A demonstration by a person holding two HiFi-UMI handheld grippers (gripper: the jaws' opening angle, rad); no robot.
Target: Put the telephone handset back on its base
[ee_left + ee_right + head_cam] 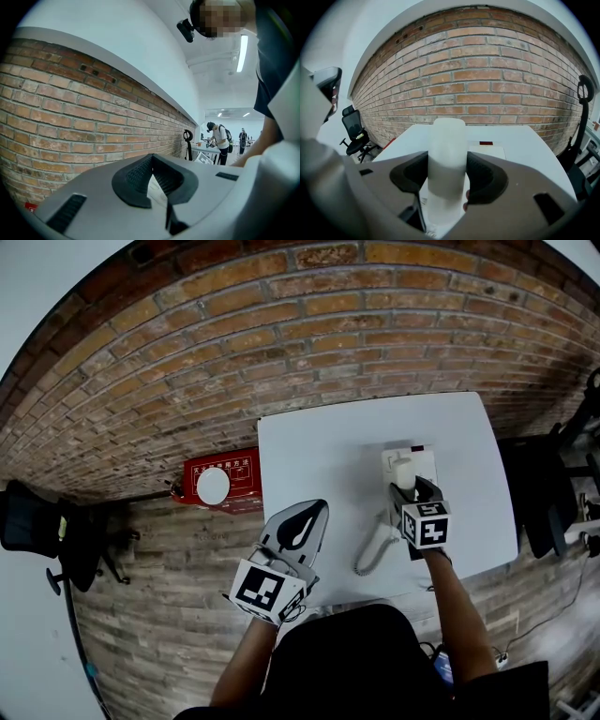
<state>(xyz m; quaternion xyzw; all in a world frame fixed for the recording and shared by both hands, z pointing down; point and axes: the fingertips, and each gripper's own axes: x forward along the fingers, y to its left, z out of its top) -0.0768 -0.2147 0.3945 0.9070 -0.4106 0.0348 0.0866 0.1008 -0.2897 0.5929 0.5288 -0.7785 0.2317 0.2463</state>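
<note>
Jaws of the right gripper (pixel 412 493) are clamped on a white handset (pixel 404 472), seen from the head view over a white table (pixel 319 446) set against a brick wall (pixel 281 324). The handset's rounded end pokes out past the jaws and lies over the left part of the pale base (pixel 425 461); whether the two touch cannot be told. A white coiled cord (pixel 373 549) runs from under the gripper towards the table's near edge. At the near-left corner of the table the left gripper (pixel 319 510) has its jaws together at the tips, with nothing between them. A red box (pixel 225 484) sits on the floor just left of the table, and a black chair (pixel 33 521) stands well apart, farther left. In the left gripper view, the left gripper (pixel 151 161) points along the wall (pixel 70 117); its dark ribbed pads (pixel 136 180) meet at the tips, and only a sliver of white surface shows in the gap behind them. People stand at a table far down the room. In the right gripper view, the right gripper (pixel 447 172) has a pad pressed on each side of the handset (pixel 446 145), a smooth, matte white bar with a rounded top, standing between them. Just beyond it to the right, the base (pixel 488 153) lies flat on the table (pixel 525 140), with a small red mark at its far edge.
</note>
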